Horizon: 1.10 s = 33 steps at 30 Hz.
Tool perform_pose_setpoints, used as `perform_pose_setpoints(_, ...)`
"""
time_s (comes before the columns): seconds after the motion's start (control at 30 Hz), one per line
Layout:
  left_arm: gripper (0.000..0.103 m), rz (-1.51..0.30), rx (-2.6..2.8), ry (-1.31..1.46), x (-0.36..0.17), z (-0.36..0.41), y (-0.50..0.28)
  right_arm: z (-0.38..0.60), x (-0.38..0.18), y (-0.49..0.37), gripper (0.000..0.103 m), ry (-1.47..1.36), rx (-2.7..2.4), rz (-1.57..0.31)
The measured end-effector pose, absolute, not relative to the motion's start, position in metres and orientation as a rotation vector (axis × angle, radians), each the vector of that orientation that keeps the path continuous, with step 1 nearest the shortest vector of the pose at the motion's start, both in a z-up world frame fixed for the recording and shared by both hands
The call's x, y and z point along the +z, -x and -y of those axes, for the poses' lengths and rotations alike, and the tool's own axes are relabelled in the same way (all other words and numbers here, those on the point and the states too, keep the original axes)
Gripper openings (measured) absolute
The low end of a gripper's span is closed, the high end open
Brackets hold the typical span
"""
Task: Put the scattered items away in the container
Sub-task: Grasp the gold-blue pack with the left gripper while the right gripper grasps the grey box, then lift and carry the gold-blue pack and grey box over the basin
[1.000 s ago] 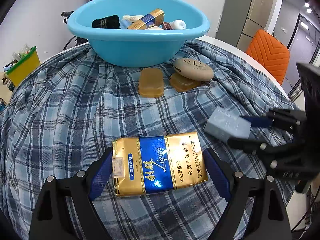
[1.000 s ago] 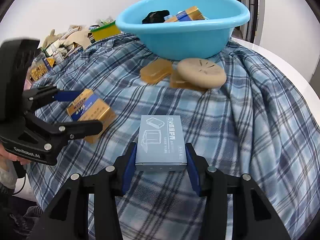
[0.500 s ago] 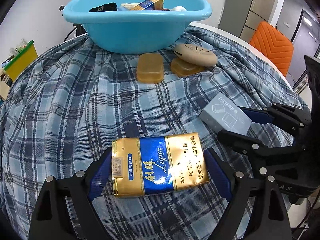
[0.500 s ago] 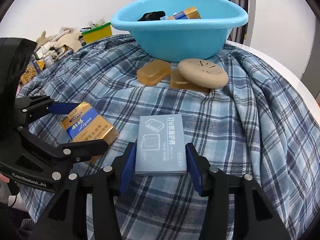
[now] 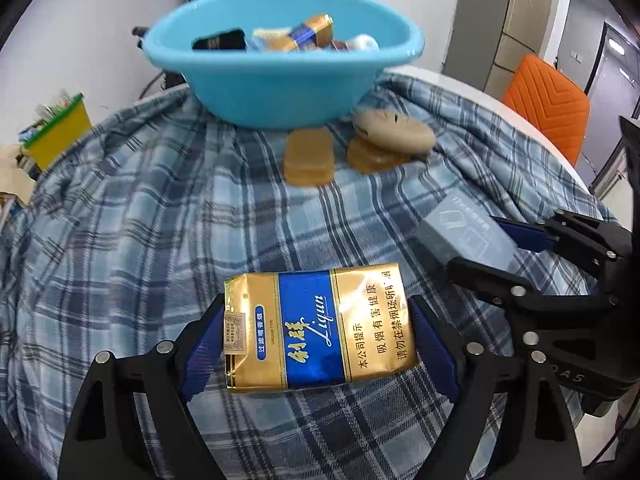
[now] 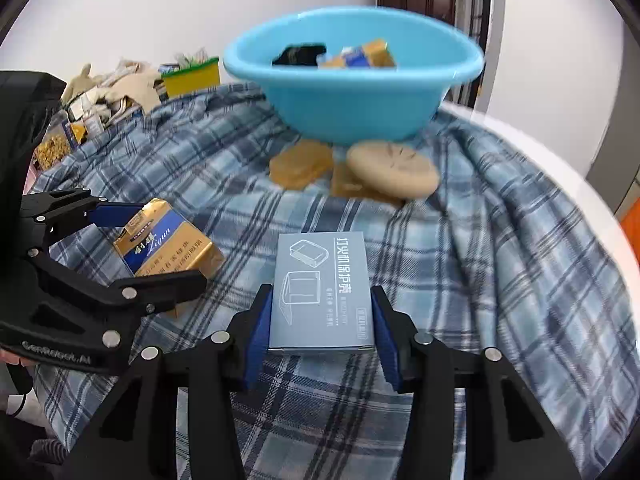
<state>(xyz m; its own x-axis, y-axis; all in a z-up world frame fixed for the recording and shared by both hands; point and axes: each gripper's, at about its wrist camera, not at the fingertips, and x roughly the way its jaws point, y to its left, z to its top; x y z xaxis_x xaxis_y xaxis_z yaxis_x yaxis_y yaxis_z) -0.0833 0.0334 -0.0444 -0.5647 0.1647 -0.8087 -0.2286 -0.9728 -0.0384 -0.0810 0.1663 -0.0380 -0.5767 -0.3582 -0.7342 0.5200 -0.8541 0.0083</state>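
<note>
The left hand-held gripper (image 5: 318, 332) is closing its jaws on a gold-and-blue cigarette pack (image 5: 318, 326), and its blue pads are already touching the pack's two short ends; whether the pack is still lying on the plaid cloth (image 5: 132, 240) or sitting just off it cannot be told. The right hand-held gripper (image 6: 322, 320) is clamping a grey-blue lighter-case box (image 6: 324, 292) by its long sides, with the box's near edge sitting between the pads and its underside hidden. Both are sitting at the near side of the cloth-covered counter (image 6: 568, 176), whose white edge is showing only at the right. At the far side, the light blue plastic basin (image 5: 280, 88) is holding another gold-and-blue pack (image 5: 310, 32), something black and something white, all partly hidden by the rim and too blurred to name. Just in front of the basin an amber soap-like bar (image 5: 308, 156) is lying on the cloth, and to its right a tan round slotted lid (image 5: 394, 130) is leaning on an amber piece that it is mostly covering. In the right wrist view a sliver of a hand is showing at the left edge, cut off behind the left tool's black body.
</note>
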Motion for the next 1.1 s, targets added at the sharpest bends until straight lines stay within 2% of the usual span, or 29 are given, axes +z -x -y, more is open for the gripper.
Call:
perform_pose_setpoints(0.3, 0.088, -0.052, 2.775, 1.166, -0.021, -0.026, 0.059, -0.171, 0.001, 0.049, 0.046, -0.885, -2.580, -0.235)
perform_pose_setpoints(0.8, 0.088, 0.003, 2.813, 1.182, -0.025, -0.015, 0.045, -0.182, -0.020, 0.055, 0.046, -0.982, -2.621, -0.175)
perform_pose_setpoints(1.1, 0.088, -0.012, 2.858, 1.096, 0.007, -0.009, 0.051, -0.179, 0.017, 0.058, 0.046, -0.882, -2.647, -0.197)
